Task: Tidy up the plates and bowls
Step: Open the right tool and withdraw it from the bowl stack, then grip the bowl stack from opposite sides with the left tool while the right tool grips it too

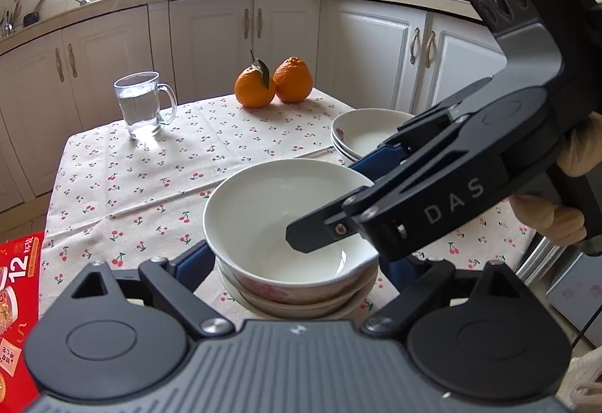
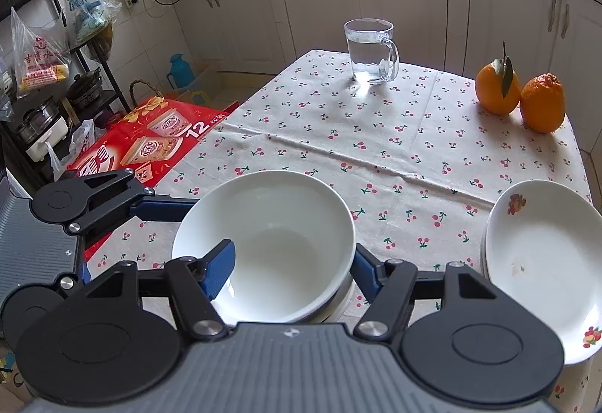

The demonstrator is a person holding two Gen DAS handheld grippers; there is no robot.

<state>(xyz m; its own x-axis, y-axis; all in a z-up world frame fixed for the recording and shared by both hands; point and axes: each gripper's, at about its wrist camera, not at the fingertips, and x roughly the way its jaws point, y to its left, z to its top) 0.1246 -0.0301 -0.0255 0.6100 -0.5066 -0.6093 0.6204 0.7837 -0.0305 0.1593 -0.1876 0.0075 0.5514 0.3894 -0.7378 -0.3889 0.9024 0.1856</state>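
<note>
A white bowl (image 1: 278, 210) with a pink pattern tops a stack of bowls (image 1: 301, 304) at the table's near edge. My left gripper (image 1: 297, 266) is open, its blue fingers (image 1: 192, 262) on either side of the stack, apart from it. My right gripper (image 2: 289, 262) reaches in from the right in the left wrist view (image 1: 323, 225). One blue finger (image 2: 220, 268) is inside the top bowl (image 2: 263, 243) and the other outside its rim; whether they clamp the wall I cannot tell. A stack of white plates (image 2: 541, 262) with fruit prints sits to the right, also in the left wrist view (image 1: 361, 132).
A glass mug of water (image 1: 141, 104) and two oranges (image 1: 272, 84) stand at the far side of the cherry-print tablecloth (image 1: 150, 187). A red carton (image 2: 146, 146) lies beside the table on the left. White kitchen cabinets (image 1: 210, 37) lie beyond.
</note>
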